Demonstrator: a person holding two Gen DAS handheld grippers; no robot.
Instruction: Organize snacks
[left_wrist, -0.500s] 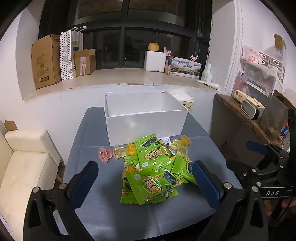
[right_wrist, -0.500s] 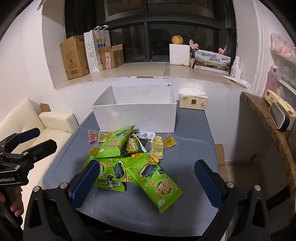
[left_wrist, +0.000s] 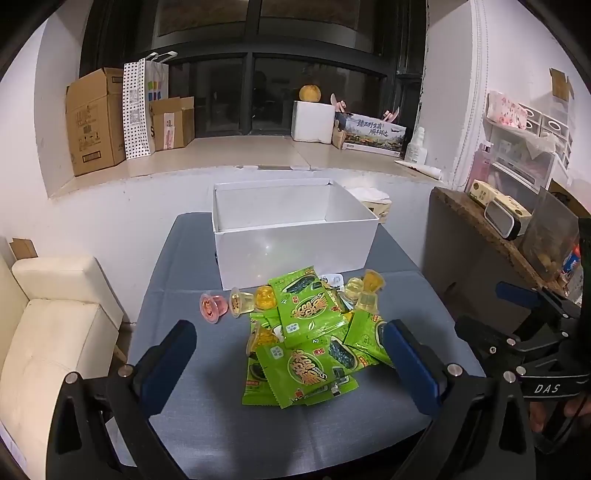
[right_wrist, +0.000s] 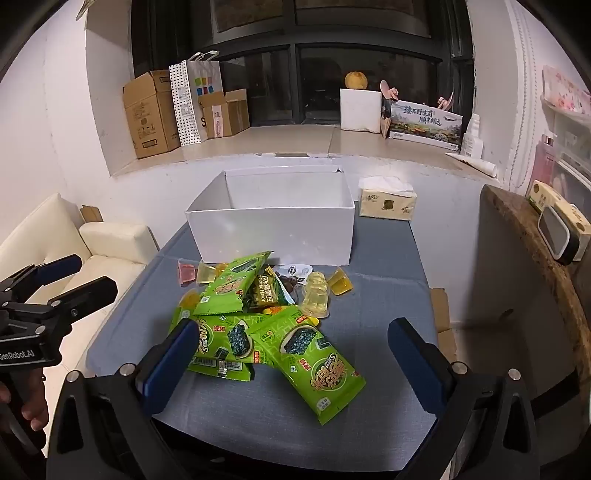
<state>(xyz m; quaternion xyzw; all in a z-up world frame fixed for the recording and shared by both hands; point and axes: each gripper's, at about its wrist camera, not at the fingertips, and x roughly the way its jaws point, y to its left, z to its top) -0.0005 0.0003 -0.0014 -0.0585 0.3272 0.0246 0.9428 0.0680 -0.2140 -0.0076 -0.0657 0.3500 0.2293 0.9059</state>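
While both tongs hang over the near edge of the table, which has a grey-blue cloth on it, the left tongs and right tongs are each spread wide with nothing in them. The snack pile sits straight ahead of the left tongs, roughly between its two fingers, and it's green seaweed packets mixed with little jelly cups. Past the pile, farther from both tongs, stands an open white box. A tissue pack is off to the right of that box.

Room-wise: a cream sofa left of the left tongs, a wooden counter to the right of the right tongs, and a window ledge behind with cardboard boxes and a spotted paper bag.

Hard to read: the box floor is hidden by its front wall, the packets at the bottom of the heap are buried, and the dark packet under the green ones only half shows.
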